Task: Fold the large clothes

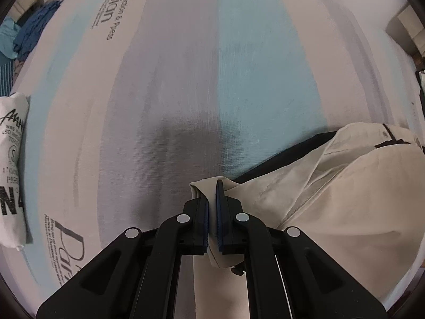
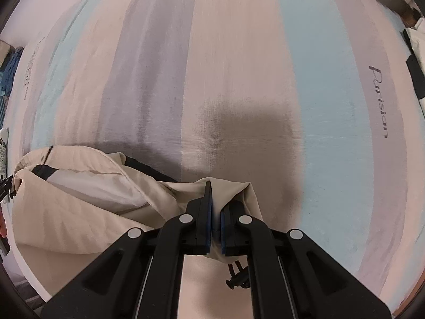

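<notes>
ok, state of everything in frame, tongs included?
left tongs: shut on beige garment
right tongs: shut on beige garment
beige garment: bunched, pinched at two spots, partly over the bedsheet
bedsheet: spread flat
white printed garment: folded, at sheet's edge
blue clothes: heaped, unfolded

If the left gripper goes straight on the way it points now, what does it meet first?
Probably the striped bedsheet. The left gripper, shut on the beige garment, points steeply down at bare sheet; how far off is unclear.
</notes>
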